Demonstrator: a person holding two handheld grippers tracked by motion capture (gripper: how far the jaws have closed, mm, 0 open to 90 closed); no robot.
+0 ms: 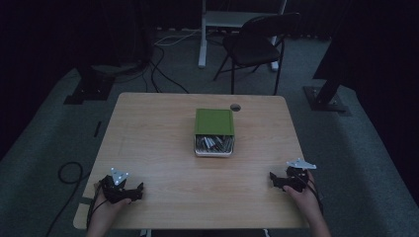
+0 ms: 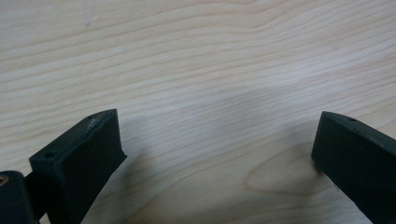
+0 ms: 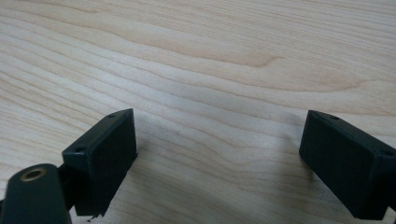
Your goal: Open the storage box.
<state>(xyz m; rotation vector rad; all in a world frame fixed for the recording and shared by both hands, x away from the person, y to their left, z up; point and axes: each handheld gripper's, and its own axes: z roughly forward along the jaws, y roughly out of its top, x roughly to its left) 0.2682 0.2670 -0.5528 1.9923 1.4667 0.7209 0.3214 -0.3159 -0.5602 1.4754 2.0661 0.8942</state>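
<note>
A green box sits near the middle of a wooden table, its sleeve slid back so the white tray of silvery pieces shows at the near end. The left gripper rests well apart from the box, toward the near left corner; the right gripper rests well apart toward the near right. Both have fingers spread wide and hold nothing, with bare wood between them. The likely risk is that a one-sided grasp tips the open tray, spilling its loose contents, or that a push slides the whole box away.
</note>
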